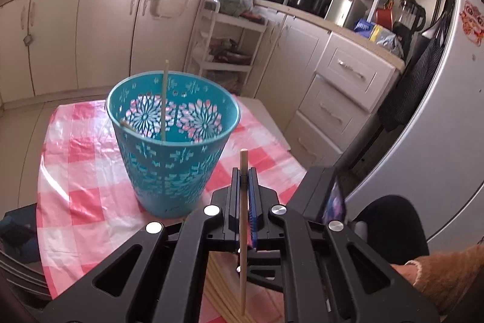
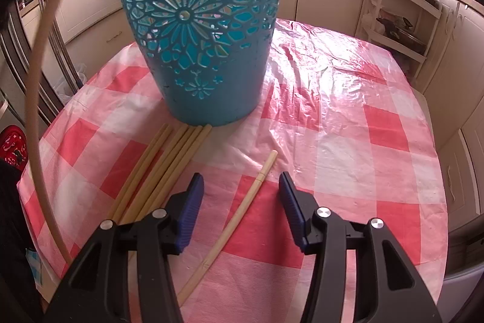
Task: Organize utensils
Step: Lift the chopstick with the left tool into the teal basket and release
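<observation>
While chopsticks (image 2: 157, 171) lie bundled, the teal basket (image 2: 199, 29) stands just behind.

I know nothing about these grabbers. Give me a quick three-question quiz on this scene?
1. True or false: the left gripper is shut on a chopstick.
2. What lies between the open fingers of the right gripper? A) a spoon B) a single chopstick C) nothing
3. Fill in: the teal basket stands on a pink checked ____.

Key: 1 true; 2 B, and the pads are not pressing on it; 3 tablecloth. One chopstick already stands inside the basket, and a bundle lies in front of it.
</observation>
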